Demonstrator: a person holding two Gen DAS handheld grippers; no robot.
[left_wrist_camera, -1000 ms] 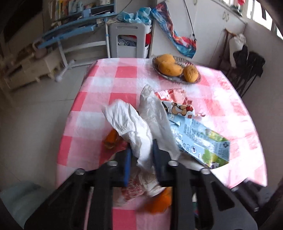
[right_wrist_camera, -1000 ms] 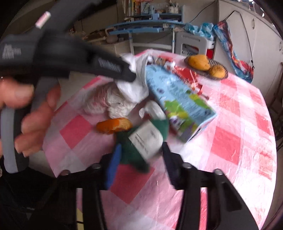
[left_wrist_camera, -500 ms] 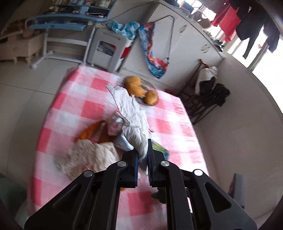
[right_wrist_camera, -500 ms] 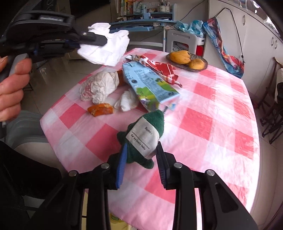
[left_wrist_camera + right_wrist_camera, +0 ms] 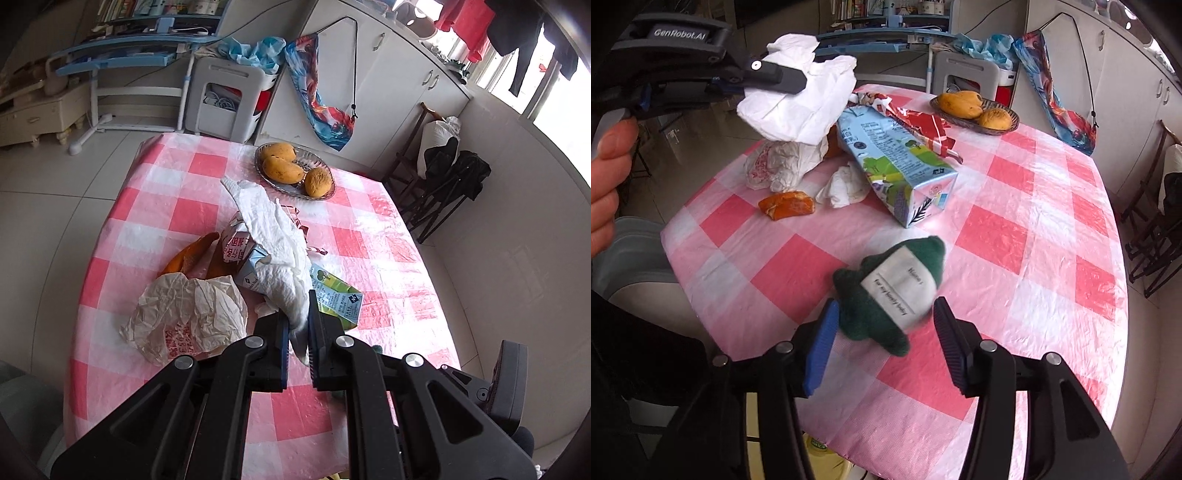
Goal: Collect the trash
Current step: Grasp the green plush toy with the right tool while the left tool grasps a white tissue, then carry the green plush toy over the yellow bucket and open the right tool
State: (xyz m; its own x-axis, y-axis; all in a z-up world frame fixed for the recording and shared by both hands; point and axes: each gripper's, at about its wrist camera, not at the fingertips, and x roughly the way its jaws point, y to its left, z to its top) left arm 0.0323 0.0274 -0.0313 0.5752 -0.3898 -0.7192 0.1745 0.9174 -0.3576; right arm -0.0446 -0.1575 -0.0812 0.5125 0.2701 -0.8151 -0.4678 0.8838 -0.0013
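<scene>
Pink-checked tablecloth (image 5: pixel 1015 236), left hand-held gripper (image 5: pixel 296 328) pinching white tissue (image 5: pixel 273 236), right hand-held gripper (image 5: pixel 882 332) just parted around green toy (image 5: pixel 890 291).

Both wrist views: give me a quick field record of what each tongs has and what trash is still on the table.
left tongs: shut on white tissue, lifted above the table
right tongs: jaws have just been opening; green plush toy between them, pads apart from it
table: pink checked cloth
trash left: milk carton, crumpled paper wrapper, orange peel, small tissue wad, red wrapper
not trash: fruit bowl
</scene>
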